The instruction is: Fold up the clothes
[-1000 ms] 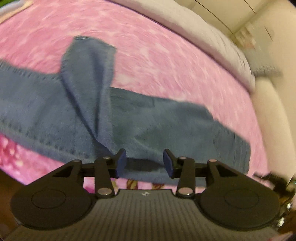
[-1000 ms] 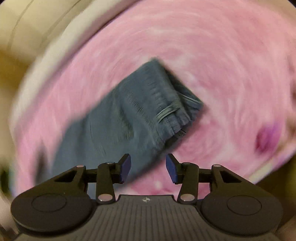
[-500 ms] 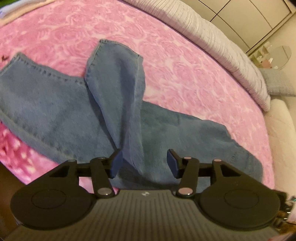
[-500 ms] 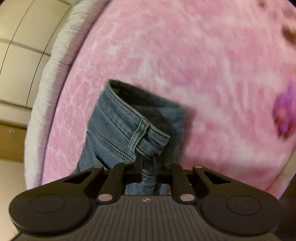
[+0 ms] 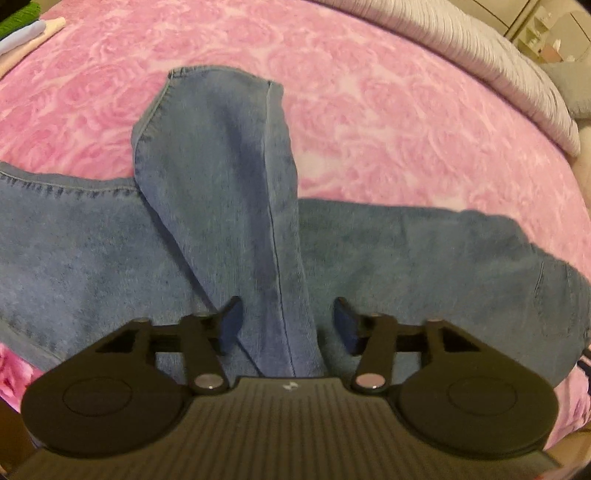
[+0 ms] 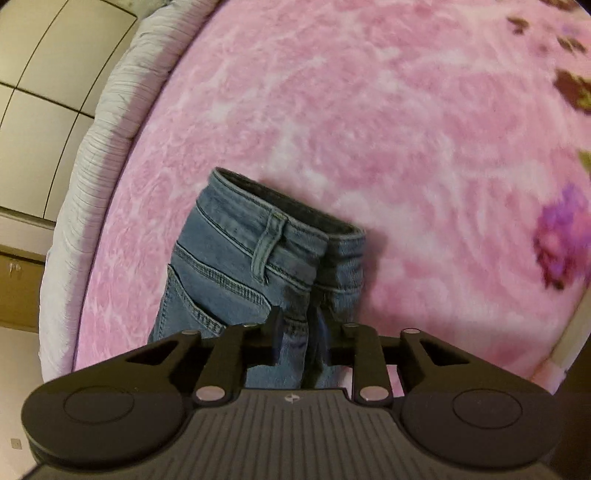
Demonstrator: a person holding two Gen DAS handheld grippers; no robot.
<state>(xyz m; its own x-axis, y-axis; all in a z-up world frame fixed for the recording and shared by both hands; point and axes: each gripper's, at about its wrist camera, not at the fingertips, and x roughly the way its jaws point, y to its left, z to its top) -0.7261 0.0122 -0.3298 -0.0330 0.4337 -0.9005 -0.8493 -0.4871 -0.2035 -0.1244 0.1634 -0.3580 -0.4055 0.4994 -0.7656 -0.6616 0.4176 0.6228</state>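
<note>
Blue jeans (image 5: 406,251) lie across a pink rose-patterned bedspread (image 5: 369,92). One leg (image 5: 221,177) is flipped over the other and points away from me. My left gripper (image 5: 288,325) stands open, its fingers on either side of the near end of that flipped leg. In the right wrist view the jeans' waistband (image 6: 273,229) with a belt loop lies just ahead. My right gripper (image 6: 297,336) is shut on the jeans' denim near the waistband, with fabric pinched between its pads.
A grey-white ribbed duvet (image 5: 461,48) runs along the far edge of the bed, also seen as a duvet roll (image 6: 96,147) at left. Folded green and white cloth (image 5: 22,22) sits at the top left corner. Cupboard panels (image 6: 44,48) stand beyond the bed.
My right gripper has gone from open to shut on the jeans at the waistband. My left gripper moved closer over the flipped leg and stays open.
</note>
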